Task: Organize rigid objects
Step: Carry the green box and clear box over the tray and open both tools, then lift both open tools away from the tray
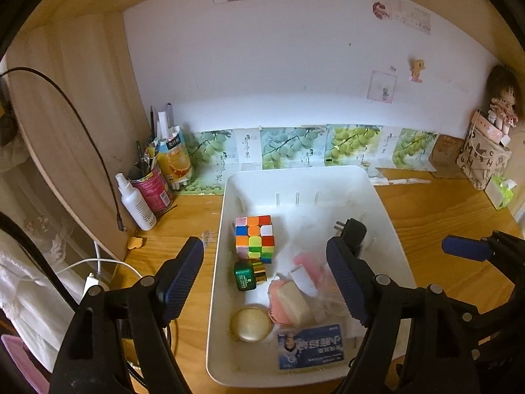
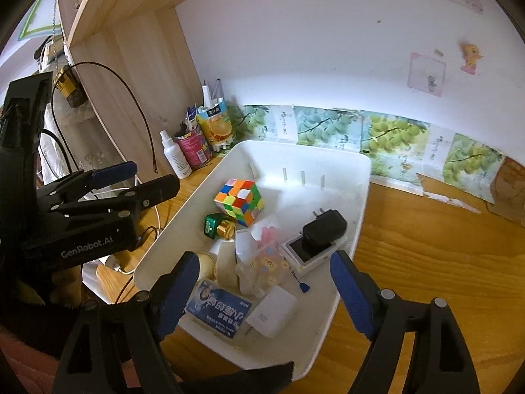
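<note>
A white plastic bin [image 1: 387, 210] [image 2: 361, 203] sits on the wooden desk and holds a colourful puzzle cube [image 1: 254, 236] [image 2: 239, 200], a green and gold bottle [image 1: 247, 275] [image 2: 218, 226], a black charger plug [image 1: 352, 229] [image 2: 323, 226], a blue card box [image 1: 310, 346] [image 2: 218, 312], a round gold compact [image 1: 251, 324], a cream soap bar [image 1: 293, 302] and a white adapter [image 2: 272, 312]. My left gripper [image 1: 265, 282] is open and empty above the bin's near end. My right gripper [image 2: 264, 295] is open and empty over the bin's near right corner.
A white spray bottle [image 1: 137, 202] [image 2: 175, 156], a red pen can [image 1: 154, 187] [image 2: 193, 149] and an orange juice carton [image 1: 174, 161] stand at the back left. A fabric bag [image 1: 482, 161] with a doll sits back right. White cables [image 1: 98, 269] hang off the left edge.
</note>
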